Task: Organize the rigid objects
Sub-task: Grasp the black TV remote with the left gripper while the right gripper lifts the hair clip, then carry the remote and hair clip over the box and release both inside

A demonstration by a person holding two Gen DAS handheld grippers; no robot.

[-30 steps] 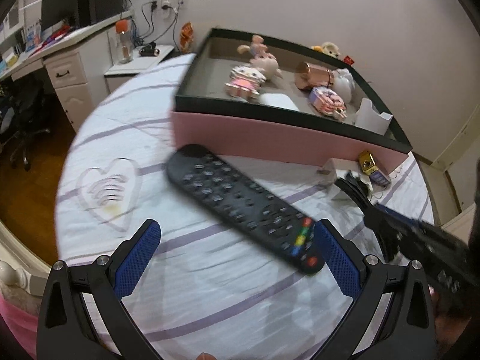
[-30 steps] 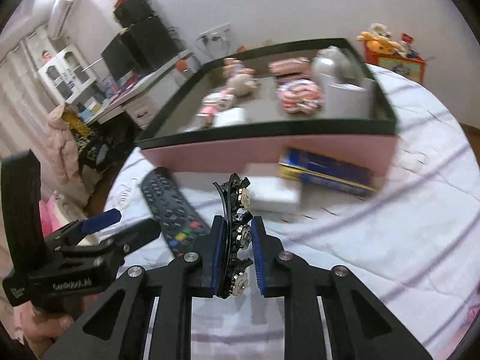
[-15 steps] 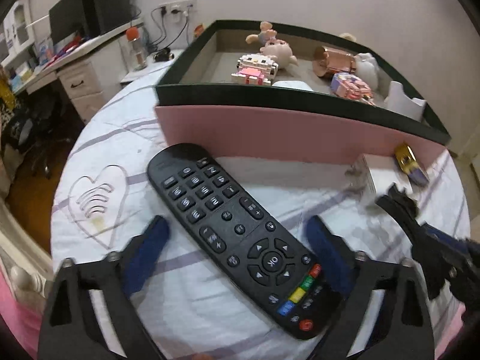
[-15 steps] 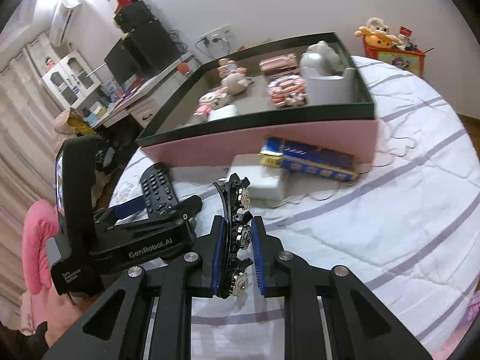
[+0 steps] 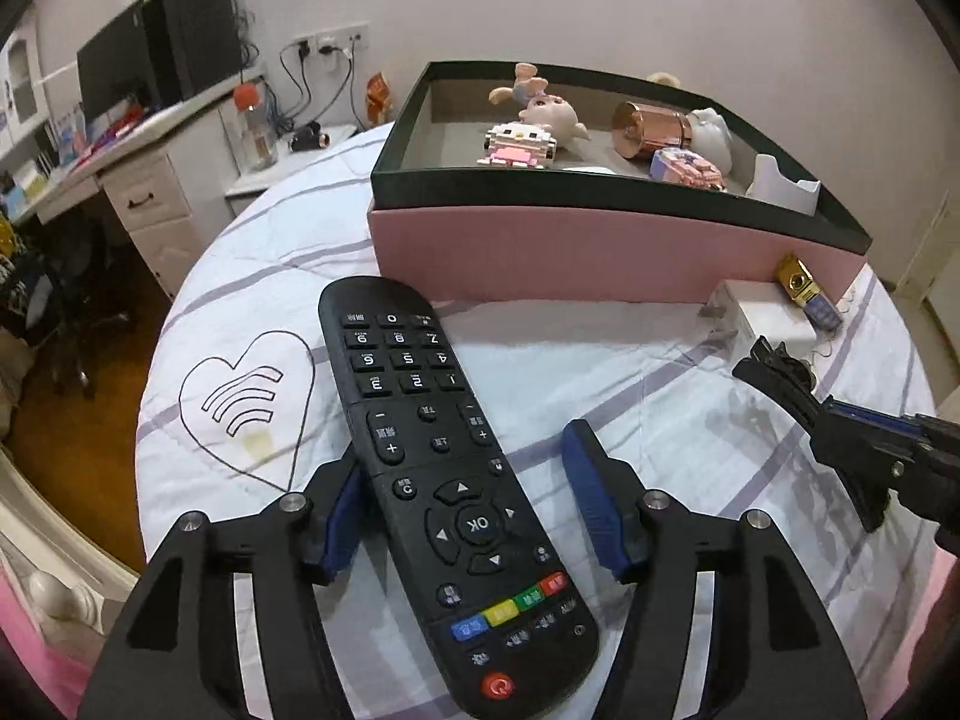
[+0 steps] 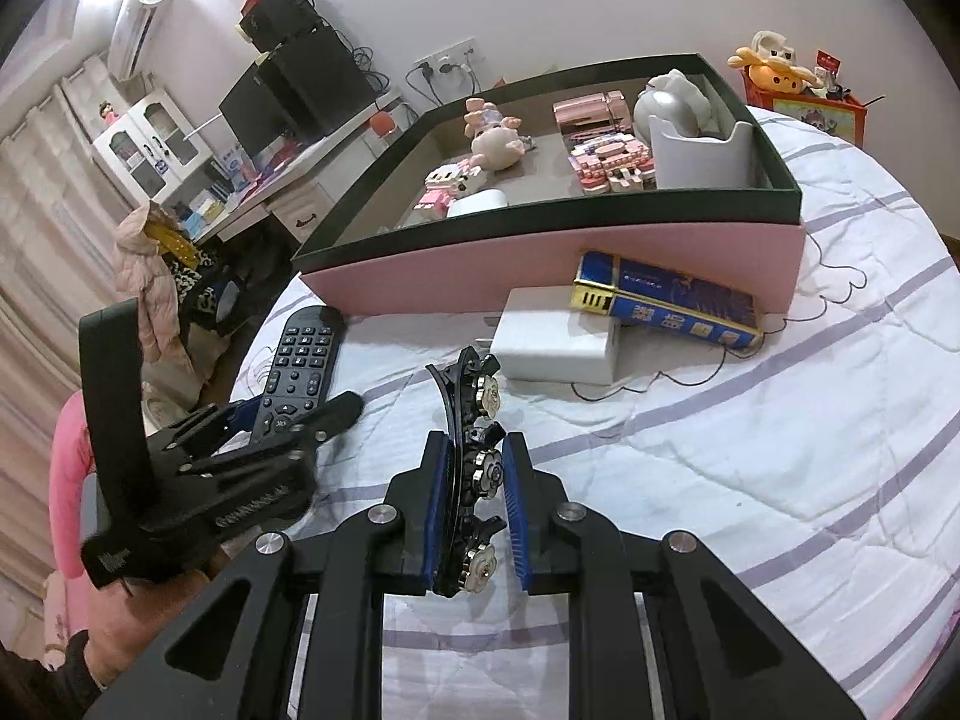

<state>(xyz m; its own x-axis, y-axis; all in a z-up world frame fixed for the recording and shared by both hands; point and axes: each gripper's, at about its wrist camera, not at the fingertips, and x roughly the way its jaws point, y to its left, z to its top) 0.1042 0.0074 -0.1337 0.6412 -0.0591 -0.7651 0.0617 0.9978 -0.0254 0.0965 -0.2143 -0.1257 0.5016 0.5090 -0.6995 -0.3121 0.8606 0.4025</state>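
Between the spread fingers, the black remote control (image 5: 444, 480) bore "OK" at its centre pad and upside-down digits 0–9 toward the fingertips.

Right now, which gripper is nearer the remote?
Left. The left gripper is open and straddles the remote; the right gripper, shut on the hair clip, sits off to its side.

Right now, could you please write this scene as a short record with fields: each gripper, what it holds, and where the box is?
left gripper: open, fingers on either side of the black remote, which lies on the bedcover
right gripper: shut on the black hair clip, held above the bedcover
box: pink sides, dark rim, behind the remote, holding small toys
beside box: white block, blue-gold pack
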